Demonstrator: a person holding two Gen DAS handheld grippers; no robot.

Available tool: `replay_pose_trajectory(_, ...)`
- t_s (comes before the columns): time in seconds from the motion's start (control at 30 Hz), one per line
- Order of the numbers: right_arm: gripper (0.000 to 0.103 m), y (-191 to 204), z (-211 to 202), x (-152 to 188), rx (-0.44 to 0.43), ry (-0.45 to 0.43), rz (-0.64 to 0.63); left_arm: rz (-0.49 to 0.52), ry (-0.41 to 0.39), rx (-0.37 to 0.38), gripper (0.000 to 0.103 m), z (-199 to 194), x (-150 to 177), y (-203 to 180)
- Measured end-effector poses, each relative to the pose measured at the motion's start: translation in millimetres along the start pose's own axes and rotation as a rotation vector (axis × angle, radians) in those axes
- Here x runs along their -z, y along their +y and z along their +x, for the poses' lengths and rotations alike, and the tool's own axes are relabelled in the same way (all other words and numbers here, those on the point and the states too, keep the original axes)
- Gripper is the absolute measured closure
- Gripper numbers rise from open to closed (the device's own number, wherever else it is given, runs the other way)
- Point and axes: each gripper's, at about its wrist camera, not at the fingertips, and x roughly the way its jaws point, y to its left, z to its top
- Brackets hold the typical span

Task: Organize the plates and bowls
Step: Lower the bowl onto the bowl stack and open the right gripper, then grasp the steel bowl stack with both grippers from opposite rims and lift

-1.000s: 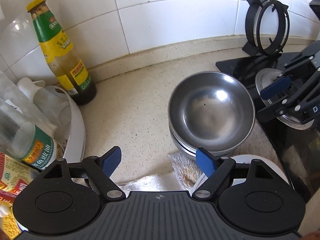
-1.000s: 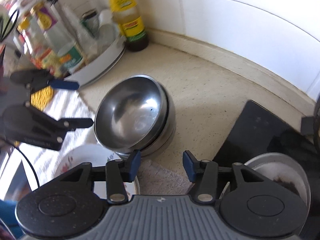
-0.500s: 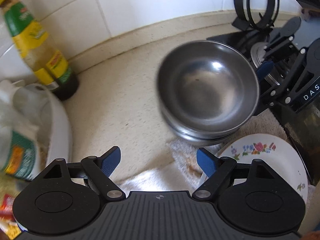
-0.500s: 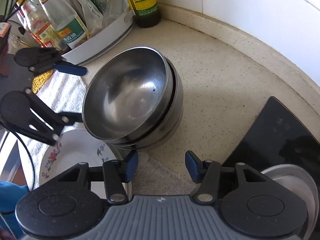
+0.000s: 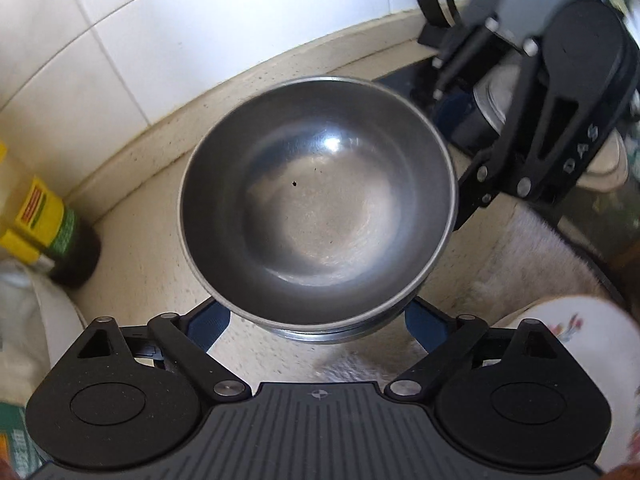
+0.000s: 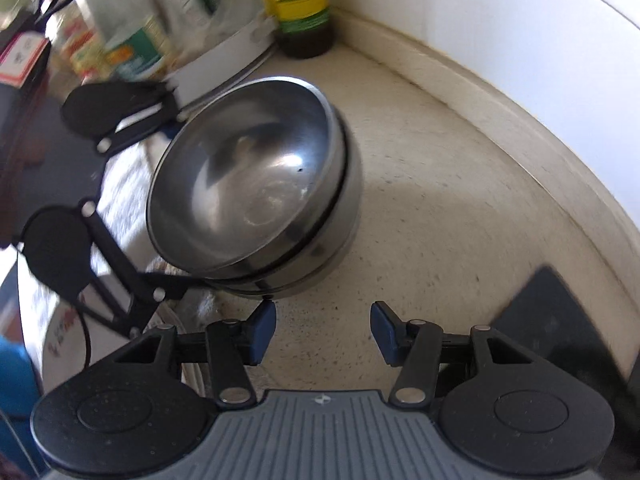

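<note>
Steel, nested and shiny, is what both grippers are closing on: the stacked bowls (image 5: 316, 216) sit on the speckled table (image 5: 140, 264), partly on a pale towel (image 5: 532, 256), with a flowered plate (image 5: 576, 328) just beside them at the near right. Working from the left, the left gripper (image 5: 316, 318) is spread wide, its blue pads on either side of the stack's near wall and partly hidden beneath the rim; whether they touch the metal cannot be told. To lift well, I would judge it should pinch low enough to catch the under bowl too, since the top bowl sits tilted in the one below and could slide off. Further right, the right gripper (image 6: 323, 328) is released and holds nothing, its left pad just short of the stack's base; it could steady the far side before any lift. Writing is scarce: the letters "DAS" show on the right gripper's black arm in the left wrist view, while the yellow-and-green label on the sauce bottle (image 6: 300, 4) is too blurred to read.
</note>
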Motion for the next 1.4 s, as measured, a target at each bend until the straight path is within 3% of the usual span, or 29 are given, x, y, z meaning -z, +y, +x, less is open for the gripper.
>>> replay_pose_trajectory(0.3,0.050,-7,26,-21,-0.058,0.057,-0.153,0.051,-0.021,0.024,0.002,21,-4,14)
replay_pose_trajectory(0.53,0.050,-23,21,-27,-0.038,0.056,-0.253,0.075,-0.063,0.067,0.000,29,-3,24)
replay_pose_trajectory(1.0,0.050,-48,24,-42,-0.073,0.034,-0.423,0.034,-0.117,0.125,0.000,48,-10,49)
replay_pose_trajectory(1.2,0.049,-46,26,-46,-0.129,-0.021,-0.478,-0.037,-0.119,0.095,0.000,55,-14,57)
replay_pose_trajectory(1.4,0.044,-49,25,-43,-0.077,-0.038,-0.525,-0.036,-0.149,0.077,0.000,58,-13,56)
